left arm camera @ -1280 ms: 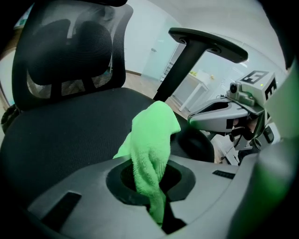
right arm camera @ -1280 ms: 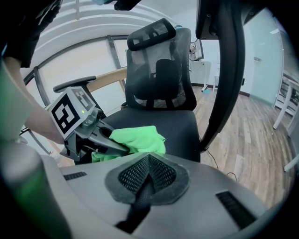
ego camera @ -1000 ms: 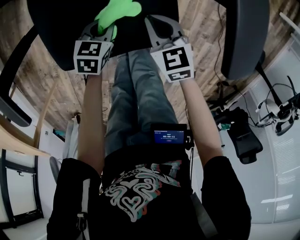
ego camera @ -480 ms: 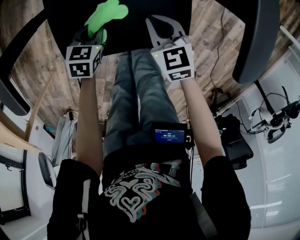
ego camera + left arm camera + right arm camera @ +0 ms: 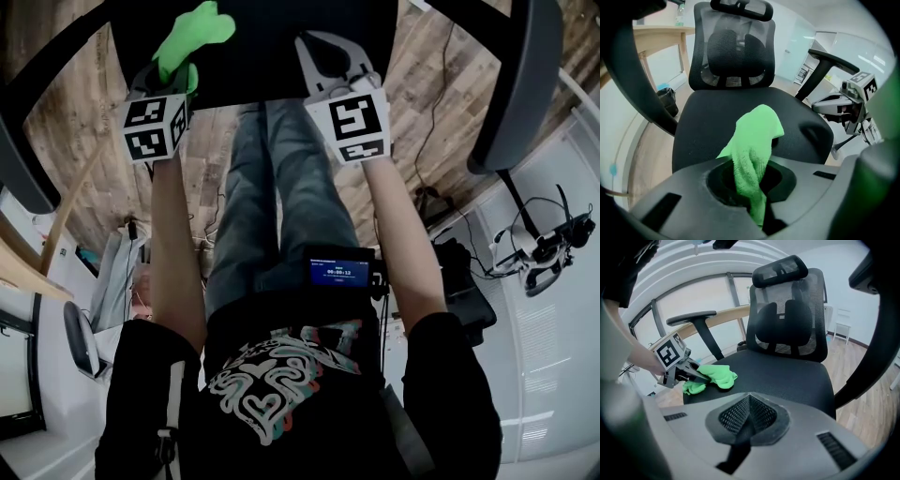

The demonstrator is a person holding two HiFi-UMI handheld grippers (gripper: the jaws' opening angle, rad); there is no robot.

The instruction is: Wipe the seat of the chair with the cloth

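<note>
The black chair seat [image 5: 272,52] lies at the top of the head view. A bright green cloth [image 5: 192,31] rests on its left part, and my left gripper [image 5: 176,67] is shut on the cloth's near end. In the left gripper view the cloth [image 5: 757,140] runs from between the jaws onto the seat [image 5: 708,117]. My right gripper [image 5: 330,58] hovers over the seat's front middle, shut with nothing in it. In the right gripper view the meshed pads [image 5: 761,414] meet above the seat [image 5: 787,376], with the cloth [image 5: 717,376] and left gripper [image 5: 686,372] to the left.
The mesh backrest [image 5: 733,51] with headrest rises behind the seat. Armrests [image 5: 520,84] [image 5: 19,159] flank it on both sides. My legs [image 5: 272,187] stand just before the seat's front edge on a wooden floor [image 5: 412,84]. A wooden desk [image 5: 661,35] stands at the left.
My left gripper has slid to the left across the seat, dragging the green cloth with it. The right gripper has stayed nearly in place.
</note>
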